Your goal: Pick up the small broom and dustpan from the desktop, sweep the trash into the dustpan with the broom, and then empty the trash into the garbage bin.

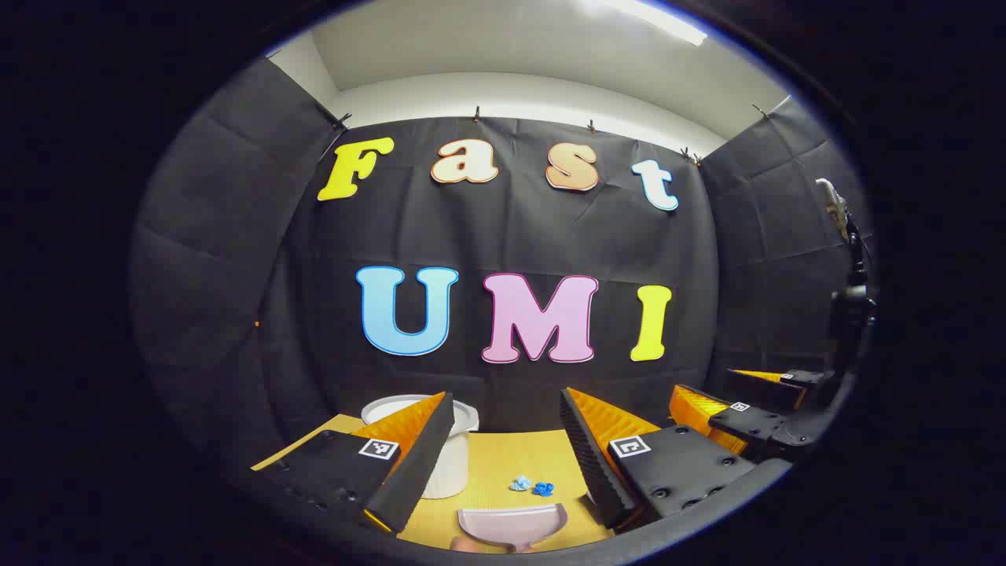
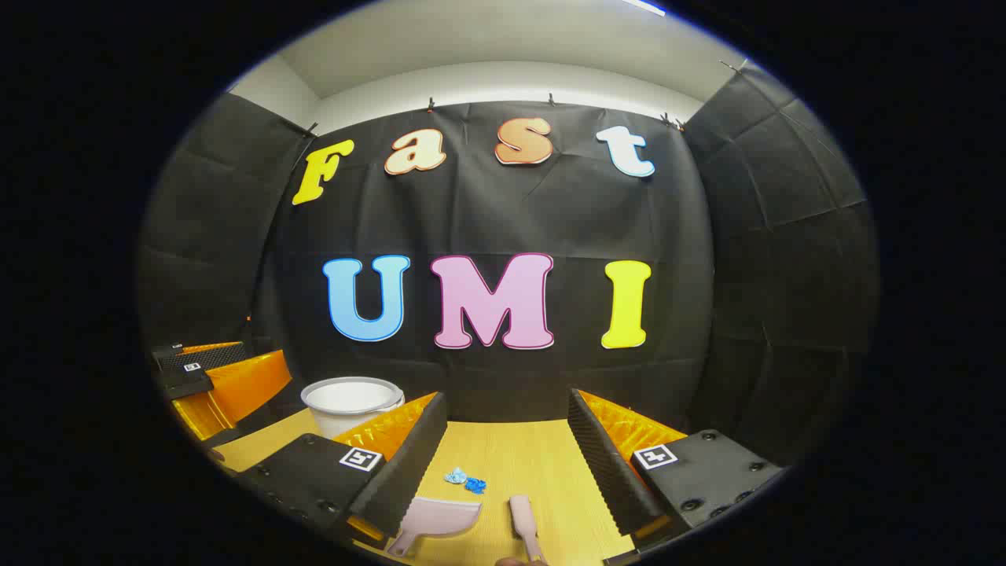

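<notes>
A pale pink dustpan [image 1: 511,525] lies on the wooden desktop [image 1: 511,456] just below my left gripper [image 1: 507,397], which hangs open above the table with nothing between its fingers. Two crumpled blue scraps of trash [image 1: 533,486] sit just beyond the dustpan. In the right gripper view the dustpan [image 2: 440,519] lies low and left, and the small pink broom [image 2: 525,523] lies beside it to the right. The trash [image 2: 465,479] is just beyond them. My right gripper [image 2: 506,397] is open and empty above the desktop [image 2: 534,456].
A white garbage bin [image 2: 350,401] stands at the back left of the table, partly behind my left finger in the left gripper view [image 1: 452,464]. The other gripper shows off to the side in each view [image 1: 727,393] [image 2: 228,365]. A dark stand [image 1: 849,283] rises at far right.
</notes>
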